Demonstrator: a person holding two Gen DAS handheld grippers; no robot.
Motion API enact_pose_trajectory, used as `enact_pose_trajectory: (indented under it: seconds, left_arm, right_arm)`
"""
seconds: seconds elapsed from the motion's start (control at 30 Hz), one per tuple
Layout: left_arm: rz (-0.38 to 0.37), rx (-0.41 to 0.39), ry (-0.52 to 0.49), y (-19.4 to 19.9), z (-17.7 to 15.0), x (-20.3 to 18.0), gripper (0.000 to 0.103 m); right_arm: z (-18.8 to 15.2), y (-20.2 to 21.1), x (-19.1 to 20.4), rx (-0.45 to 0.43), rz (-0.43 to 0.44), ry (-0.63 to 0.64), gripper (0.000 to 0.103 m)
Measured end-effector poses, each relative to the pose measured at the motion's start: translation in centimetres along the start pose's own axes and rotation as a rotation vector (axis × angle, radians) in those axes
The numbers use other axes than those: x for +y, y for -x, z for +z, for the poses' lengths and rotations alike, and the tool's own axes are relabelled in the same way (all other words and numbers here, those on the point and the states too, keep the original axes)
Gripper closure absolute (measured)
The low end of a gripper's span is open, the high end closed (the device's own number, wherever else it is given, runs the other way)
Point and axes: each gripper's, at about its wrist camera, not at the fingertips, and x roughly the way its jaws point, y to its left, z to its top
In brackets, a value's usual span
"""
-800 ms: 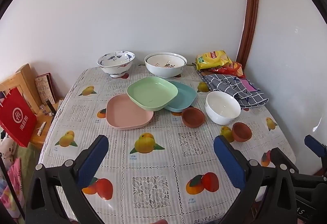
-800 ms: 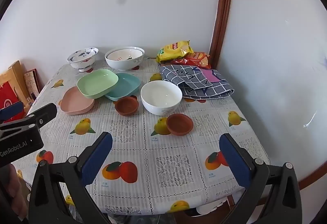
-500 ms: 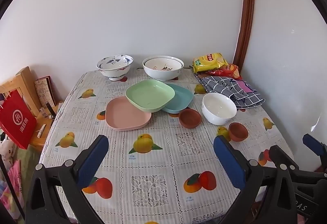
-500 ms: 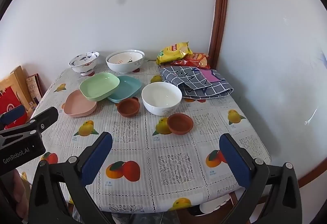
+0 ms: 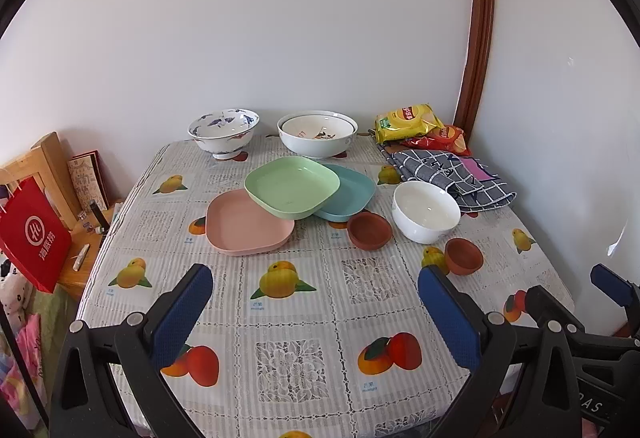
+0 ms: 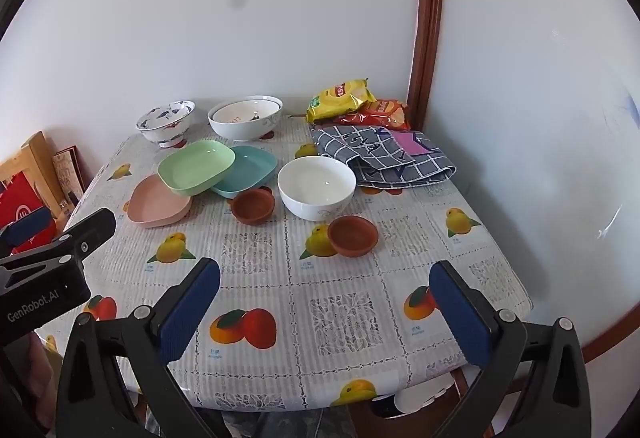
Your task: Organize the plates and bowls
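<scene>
On the fruit-print table [image 5: 304, 322] a green plate [image 5: 292, 185] rests tilted on a pink plate [image 5: 248, 224] and a teal plate [image 5: 348, 194]. A plain white bowl [image 5: 426, 210] and two small brown bowls [image 5: 369, 230] [image 5: 463, 256] stand to their right. A blue-patterned bowl [image 5: 223, 132] and a large white bowl [image 5: 317, 134] stand at the back. My left gripper [image 5: 314, 302] hovers open over the near table, well short of the dishes. My right gripper [image 6: 324, 298] is open too, and the nearer brown bowl [image 6: 353, 236] lies just beyond it. Nothing is held.
Snack bags [image 5: 408, 122] and a folded checked cloth [image 5: 448, 174] fill the back right corner. To the left of the table are a wooden chair [image 5: 40, 166] and a red paper bag [image 5: 34, 238]. White walls close in behind and to the right.
Both grippers have drawn back from the table, so the dishes look smaller and farther away and more of the near edge shows. Neither gripper's jaws moved.
</scene>
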Motion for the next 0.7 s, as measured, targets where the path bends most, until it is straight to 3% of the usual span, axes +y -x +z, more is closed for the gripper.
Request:
enact_pose_trajectory:
  seconds: [0.7]
  left_arm:
    - [0.005, -0.004, -0.004, -0.45, -0.22, -0.37, 0.000]
  right_arm:
    - [-0.60, -0.18, 0.35, 0.002, 0.017, -0.003, 0.000]
